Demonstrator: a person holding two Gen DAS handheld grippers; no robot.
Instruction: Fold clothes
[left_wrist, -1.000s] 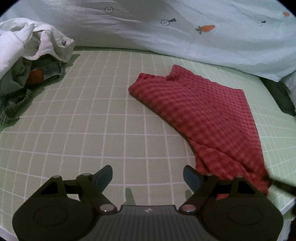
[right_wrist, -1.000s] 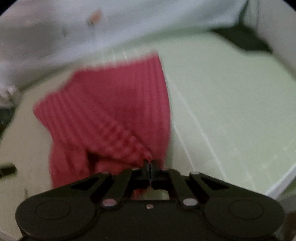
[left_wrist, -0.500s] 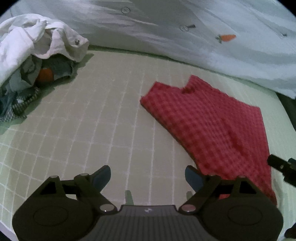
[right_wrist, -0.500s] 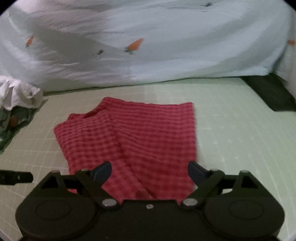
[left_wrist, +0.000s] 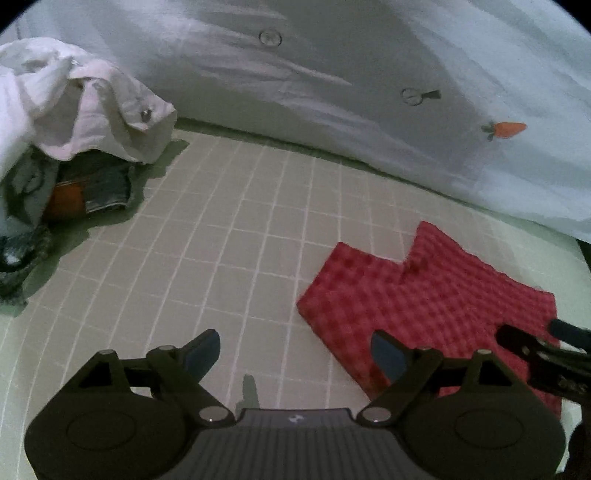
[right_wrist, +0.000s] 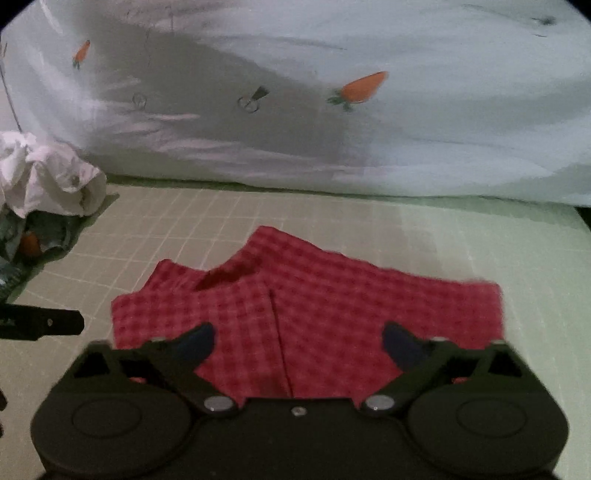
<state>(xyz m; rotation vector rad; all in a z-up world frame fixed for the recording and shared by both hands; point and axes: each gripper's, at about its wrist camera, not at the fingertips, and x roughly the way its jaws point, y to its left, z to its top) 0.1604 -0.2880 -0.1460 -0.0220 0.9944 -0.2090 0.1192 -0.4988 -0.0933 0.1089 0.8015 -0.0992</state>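
Observation:
A red checked garment (left_wrist: 436, 295) lies folded flat on the green grid mat (left_wrist: 236, 236); it also shows in the right wrist view (right_wrist: 332, 314). My left gripper (left_wrist: 295, 350) is open and empty above bare mat, just left of the garment's near corner. My right gripper (right_wrist: 299, 343) is open and empty, hovering over the garment's near edge. The right gripper's arm (left_wrist: 543, 350) shows at the right of the left wrist view. The left gripper's finger (right_wrist: 40, 325) shows at the left of the right wrist view.
A pile of unfolded clothes topped by a white shirt (left_wrist: 74, 103) sits at the far left of the mat; it shows in the right wrist view (right_wrist: 44, 184) too. A pale blue quilt with carrot prints (left_wrist: 369, 92) runs along the back edge.
My right gripper has let go of the red garment, opened and pulled back. My left gripper has swung left, so the garment now lies lower right in its view.

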